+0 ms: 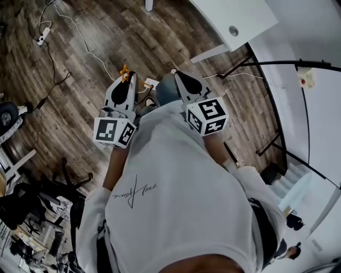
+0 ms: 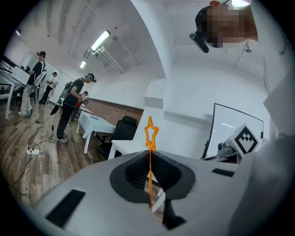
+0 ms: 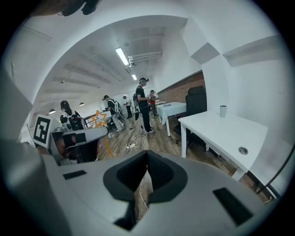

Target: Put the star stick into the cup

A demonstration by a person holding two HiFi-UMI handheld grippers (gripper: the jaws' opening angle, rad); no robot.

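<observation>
An orange stick topped with a star outline [image 2: 150, 133] stands upright between the jaws of my left gripper [image 2: 150, 154], which is shut on it. In the head view the star stick [image 1: 125, 71] pokes out past the left gripper [image 1: 127, 79], held over the wooden floor. My right gripper [image 1: 175, 73] is beside it, to the right. In its own view the right gripper [image 3: 147, 156] is shut with nothing in it. A small grey cup [image 3: 223, 110] stands at the far end of a white table [image 3: 230, 133], ahead and to the right of both grippers.
The white table [image 1: 234, 13] has a round cable hole [image 1: 233, 30] near its edge. A power strip [image 1: 42, 35] and cables lie on the floor. Several people [image 3: 144, 103] stand further back by other tables. A black-framed board [image 1: 298, 106] is on the right.
</observation>
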